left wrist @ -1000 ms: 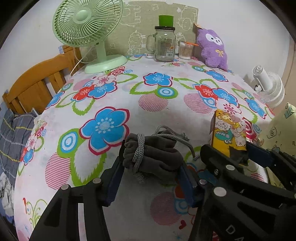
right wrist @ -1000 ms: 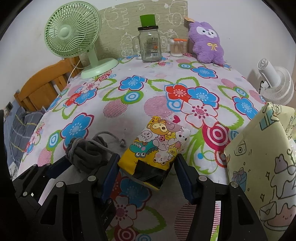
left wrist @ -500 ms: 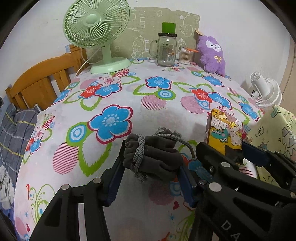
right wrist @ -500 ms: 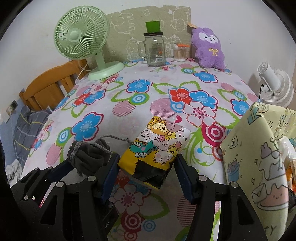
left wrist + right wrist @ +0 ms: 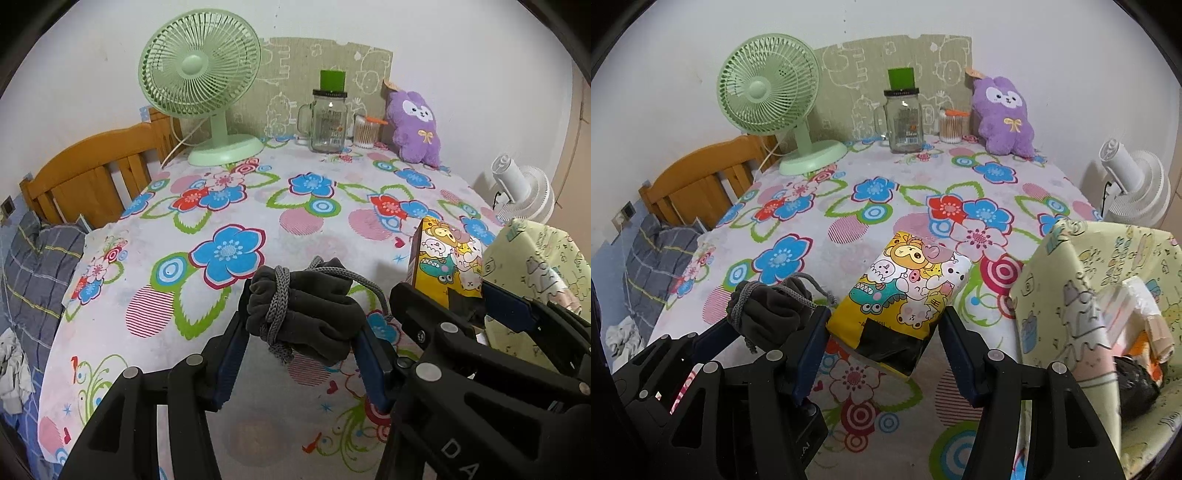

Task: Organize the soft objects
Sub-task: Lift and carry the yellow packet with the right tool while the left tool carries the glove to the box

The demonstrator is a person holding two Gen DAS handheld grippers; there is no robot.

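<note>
Left gripper (image 5: 301,334) clamps the pouch (image 5: 303,314), clear of the table (image 5: 317,254). Right gripper (image 5: 882,332) clamps the pack (image 5: 905,288). The bin (image 5: 1071,295) sits at 3 o'clock. Advice: carry level, clear the rim, release singly; the cord (image 5: 354,275) may snag.

A: Left gripper (image 5: 301,328)?
B: Angled down toward the table, blue pads clamped on either side of the grey pouch (image 5: 306,314), which hangs clear of the cloth.
A: Right gripper (image 5: 882,332)?
B: Just beside the left one, same downward tilt, pads pressed against the yellow pack (image 5: 905,291), also lifted.
</note>
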